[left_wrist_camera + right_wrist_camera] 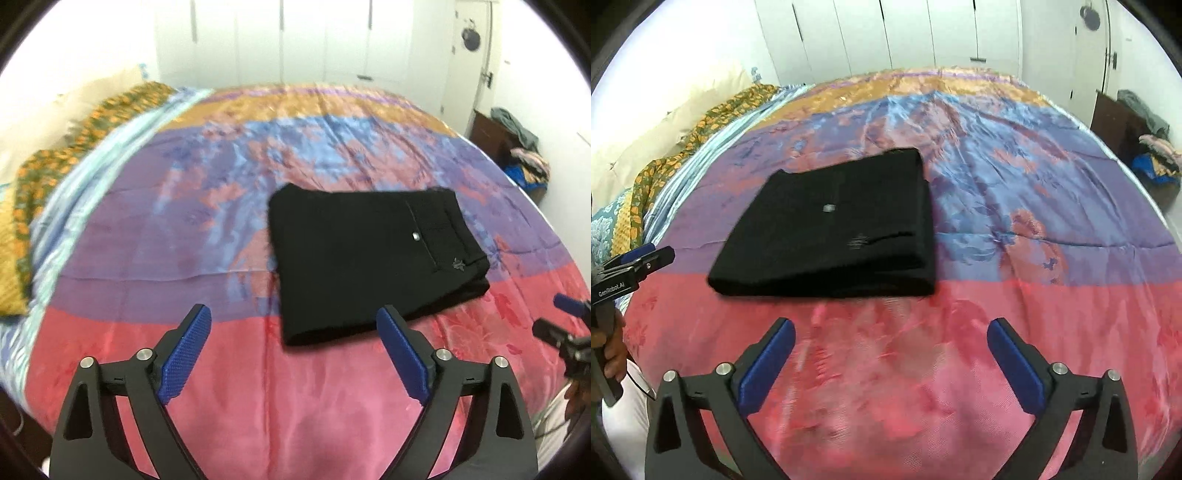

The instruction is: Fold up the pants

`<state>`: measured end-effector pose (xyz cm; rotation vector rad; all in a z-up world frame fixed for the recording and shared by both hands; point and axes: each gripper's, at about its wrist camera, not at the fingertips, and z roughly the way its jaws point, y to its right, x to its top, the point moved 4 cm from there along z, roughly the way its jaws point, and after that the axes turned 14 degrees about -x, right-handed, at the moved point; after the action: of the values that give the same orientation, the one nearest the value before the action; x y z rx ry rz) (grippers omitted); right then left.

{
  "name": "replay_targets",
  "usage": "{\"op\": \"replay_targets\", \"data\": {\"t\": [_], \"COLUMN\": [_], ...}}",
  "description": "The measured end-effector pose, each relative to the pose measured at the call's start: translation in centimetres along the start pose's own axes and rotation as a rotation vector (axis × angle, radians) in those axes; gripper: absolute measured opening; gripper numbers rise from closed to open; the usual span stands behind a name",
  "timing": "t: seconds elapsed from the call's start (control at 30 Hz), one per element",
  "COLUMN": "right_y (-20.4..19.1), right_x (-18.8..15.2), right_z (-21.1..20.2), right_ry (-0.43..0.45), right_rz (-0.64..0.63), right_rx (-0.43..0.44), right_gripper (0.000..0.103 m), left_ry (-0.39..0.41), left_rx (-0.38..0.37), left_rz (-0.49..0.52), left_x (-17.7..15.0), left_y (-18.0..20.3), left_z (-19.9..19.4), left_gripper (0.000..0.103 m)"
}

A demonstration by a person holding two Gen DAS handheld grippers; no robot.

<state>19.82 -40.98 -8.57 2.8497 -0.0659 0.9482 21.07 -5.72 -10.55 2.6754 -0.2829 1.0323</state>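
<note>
The black pants point(373, 258) lie on the bed point(295, 406) as a compact, thick rectangle, several layers stacked, with the back pocket and its small pale button turned upward. In my judgement the folding is finished or nearly finished, because no leg or waistband hangs loose outside the rectangle.

The left tongs point(295, 328) stand wide apart with nothing between the blue pads, just in front of the near edge of the pants and not touching them. The right tongs point(892, 341) are also wide apart and empty, above the pink part of the cover, with the pants ahead and to the left in that view. Both are held clear of the cloth, I think so that the bundle is not disturbed (a touch on the top layer could slide it).

The bed cover is shiny, with bands of pink, purple, blue and orange, and it looks smooth, perhaps slippery. At the left side lies a yellow-green flowered cloth point(74, 147) beside a pale pillow. Behind are white wardrobe doors point(886, 37), and at the right a dark piece of furniture with heaped clothes point(524, 147).
</note>
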Motion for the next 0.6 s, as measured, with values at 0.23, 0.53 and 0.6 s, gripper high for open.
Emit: {"op": "replay_targets", "data": {"t": [0.23, 0.53, 0.6], "right_y": [-1.3, -3.1, -3.7], "right_x": [-2.2, -5.1, -5.3], "right_z": [-10.8, -10.1, -10.6], "right_ry": [0.303, 0.048, 0.014], "right_rz": [0.018, 0.006, -0.002], "right_rx": [-0.097, -0.047, -0.055], "right_gripper": [0.103, 0.103, 0.103], "left_ry": [0.169, -0.053, -0.084], "left_rx": [0.216, 0.107, 0.102], "left_rz": [0.071, -0.002, -0.005], "left_x": [-3.3, -6.2, -6.3], "left_y": [1.1, 0.7, 0.8], "left_z": [-7.7, -8.6, -8.7], "left_gripper": [0.102, 0.102, 0.102]}}
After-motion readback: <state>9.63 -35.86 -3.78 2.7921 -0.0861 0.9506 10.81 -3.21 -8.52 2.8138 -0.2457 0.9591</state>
